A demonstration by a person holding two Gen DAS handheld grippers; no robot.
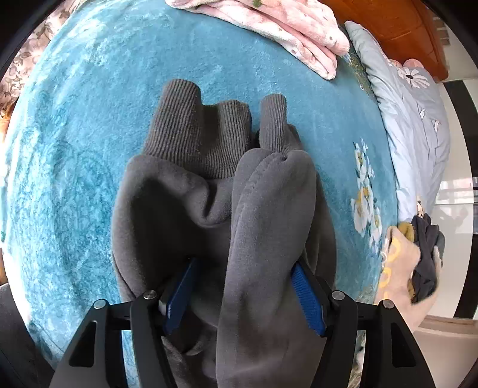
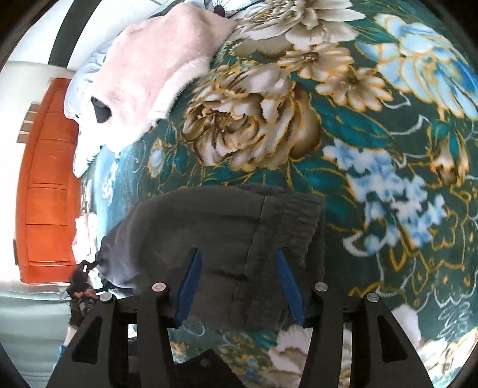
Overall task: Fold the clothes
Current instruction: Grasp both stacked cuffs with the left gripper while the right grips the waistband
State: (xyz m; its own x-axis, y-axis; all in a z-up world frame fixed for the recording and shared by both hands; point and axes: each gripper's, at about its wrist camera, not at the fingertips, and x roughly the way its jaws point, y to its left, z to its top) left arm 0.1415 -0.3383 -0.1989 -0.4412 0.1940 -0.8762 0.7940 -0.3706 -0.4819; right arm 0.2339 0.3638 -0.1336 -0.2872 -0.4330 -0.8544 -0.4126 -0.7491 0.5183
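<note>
A dark grey sweatshirt (image 1: 215,185) with ribbed cuffs lies bunched on the teal plush blanket (image 1: 89,149). My left gripper (image 1: 245,268) is open, its blue pads spread wide around a thick fold of the grey fabric that runs up between them. In the right wrist view the same grey garment (image 2: 215,226) lies on the flowered part of the blanket (image 2: 373,134), its ribbed hem to the right. My right gripper (image 2: 239,256) is open, its blue fingers (image 2: 191,286) standing over the garment's near edge with fabric between them.
A folded pink fleece (image 1: 283,27) lies at the bed's far side and shows in the right wrist view (image 2: 149,68) too. A light blue flowered pillow (image 1: 418,119) and a beige and dark clothes pile (image 1: 418,262) lie to the right. An orange wooden headboard (image 2: 47,179) stands behind.
</note>
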